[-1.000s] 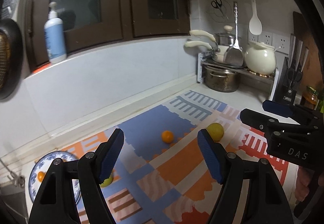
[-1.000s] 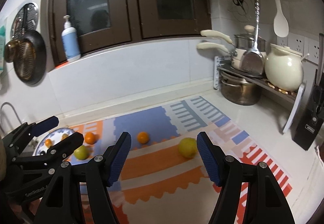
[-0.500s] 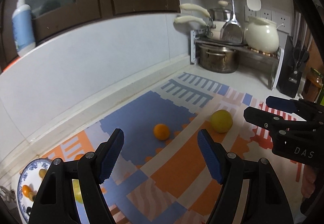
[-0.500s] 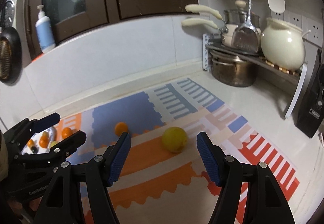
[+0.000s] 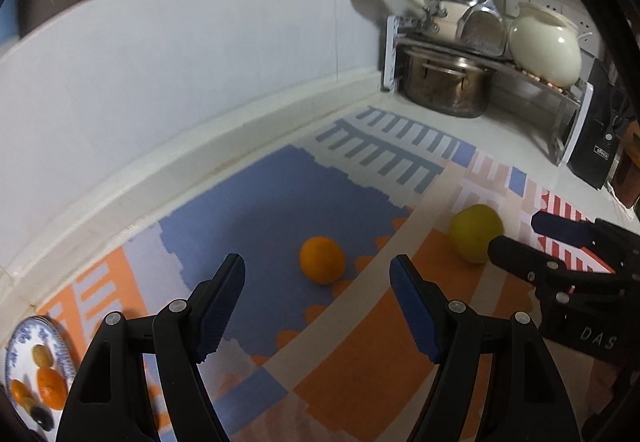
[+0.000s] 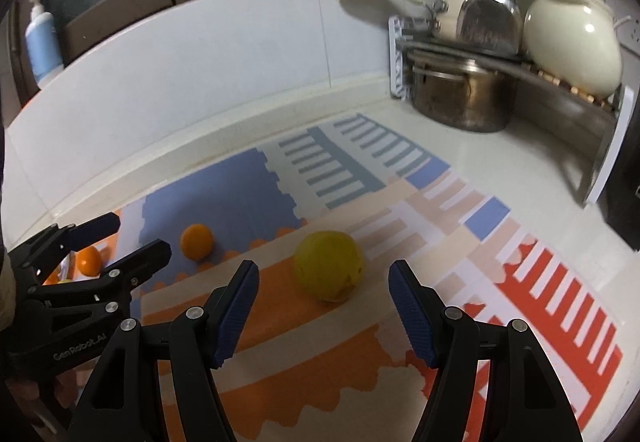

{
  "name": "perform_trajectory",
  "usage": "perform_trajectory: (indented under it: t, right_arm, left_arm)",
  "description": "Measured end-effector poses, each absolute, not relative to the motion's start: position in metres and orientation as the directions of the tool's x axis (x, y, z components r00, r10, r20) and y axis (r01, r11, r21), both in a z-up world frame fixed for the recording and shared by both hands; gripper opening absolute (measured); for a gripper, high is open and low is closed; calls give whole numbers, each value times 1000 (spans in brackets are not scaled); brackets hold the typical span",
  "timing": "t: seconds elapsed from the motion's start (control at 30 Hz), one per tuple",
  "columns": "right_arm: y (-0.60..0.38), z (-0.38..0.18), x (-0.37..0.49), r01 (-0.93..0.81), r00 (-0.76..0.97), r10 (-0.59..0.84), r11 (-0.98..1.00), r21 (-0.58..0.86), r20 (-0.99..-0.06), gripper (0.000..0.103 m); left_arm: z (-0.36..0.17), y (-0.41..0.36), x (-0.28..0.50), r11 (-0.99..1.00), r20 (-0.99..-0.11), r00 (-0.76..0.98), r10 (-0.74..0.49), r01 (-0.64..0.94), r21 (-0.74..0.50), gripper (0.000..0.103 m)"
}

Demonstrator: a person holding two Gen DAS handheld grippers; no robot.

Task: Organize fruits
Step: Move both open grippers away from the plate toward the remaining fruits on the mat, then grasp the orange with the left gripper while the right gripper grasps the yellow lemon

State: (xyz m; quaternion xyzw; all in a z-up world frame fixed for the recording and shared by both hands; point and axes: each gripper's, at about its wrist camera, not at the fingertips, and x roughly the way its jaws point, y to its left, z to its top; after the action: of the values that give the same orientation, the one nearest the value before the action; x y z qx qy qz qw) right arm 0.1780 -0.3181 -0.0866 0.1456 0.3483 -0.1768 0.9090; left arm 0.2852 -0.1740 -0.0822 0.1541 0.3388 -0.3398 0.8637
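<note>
Both tongs wide open, holding nothing: left tongs [image 5: 318, 306] frame the orange [image 5: 322, 260], right tongs [image 6: 324, 302] frame the lemon [image 6: 329, 266], probably headed for the plate [image 5: 60, 338] lower left.

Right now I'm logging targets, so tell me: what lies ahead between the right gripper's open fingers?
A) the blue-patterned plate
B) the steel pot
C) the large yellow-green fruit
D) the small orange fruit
C: in the right wrist view, the large yellow-green fruit sits on the mat ahead of the right gripper, framed between its open fingers, untouched.
</note>
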Motion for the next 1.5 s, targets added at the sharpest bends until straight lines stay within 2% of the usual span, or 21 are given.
perform_trajectory:
  t: [0.23,0.37,0.57,0.67,0.87,1.0,1.5]
  right_arm:
    - [-323,-106,191,428,664,-197,891,150,-721,68]
    - [-326,-111,200,428,660,-189,890,157,-727,68]
    - [-330,-117,209,438,649,-189,885,159,-737,68]
    - [-331,-119,211,438,650,-188,884,161,-736,67]
    - [-335,-124,214,437,645,-175,883,171,-744,61]
    - [-337,-127,214,440,642,-175,882,172,-746,51]
    - [-332,-116,208,422,660,-163,888,182,-733,50]
  left_arm:
    - [-101,-185,302,729,-741,501,-447,684,23,72]
    - [-110,-188,314,735,-767,469,-437,678,-4,62]
    - [-114,-192,323,738,-776,448,-444,674,-32,55]
    - [-116,-195,325,734,-785,433,-444,678,-41,47]
    - [-122,-199,329,726,-796,404,-450,685,-62,33]
    - [-123,-199,329,722,-796,402,-453,688,-63,33]
    - [-106,-190,312,715,-767,437,-471,698,-41,33]
